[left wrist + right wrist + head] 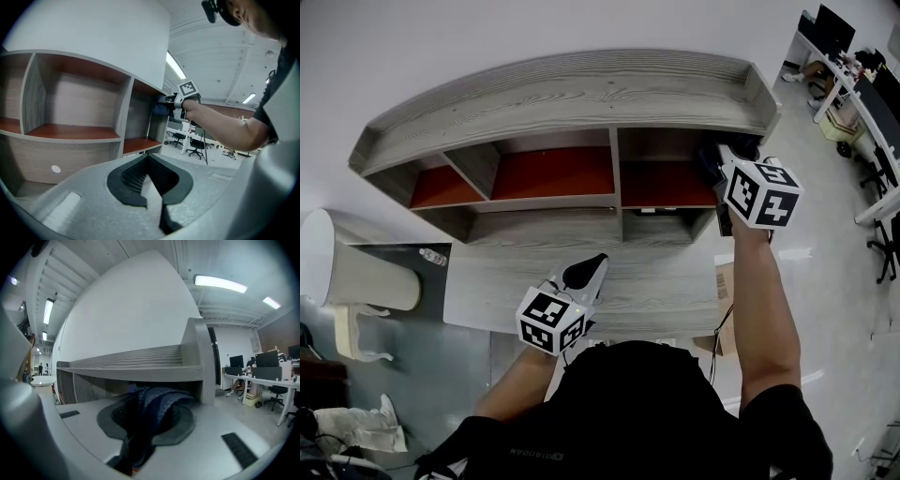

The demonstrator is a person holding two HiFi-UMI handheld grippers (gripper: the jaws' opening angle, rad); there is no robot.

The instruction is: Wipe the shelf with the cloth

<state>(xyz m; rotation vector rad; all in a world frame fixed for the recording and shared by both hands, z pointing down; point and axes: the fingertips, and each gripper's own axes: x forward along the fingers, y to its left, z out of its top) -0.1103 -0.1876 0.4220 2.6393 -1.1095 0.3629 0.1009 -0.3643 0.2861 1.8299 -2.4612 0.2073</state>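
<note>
Bright, even indoor light. Ceiling strip lamp [220,283] glares mildly in right gripper view; second lamp [175,65] in left gripper view. Both gripper views fisheye: dark corners, shelf [136,363] edges bowed. Cloth [157,401] near lens, dark, blurred. Head view sharp; right-hand shelf compartments shadowed.

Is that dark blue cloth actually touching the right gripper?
Touching. The right gripper view shows the dark blue cloth bunched between the jaws of the right gripper, which are closed on it.
</note>
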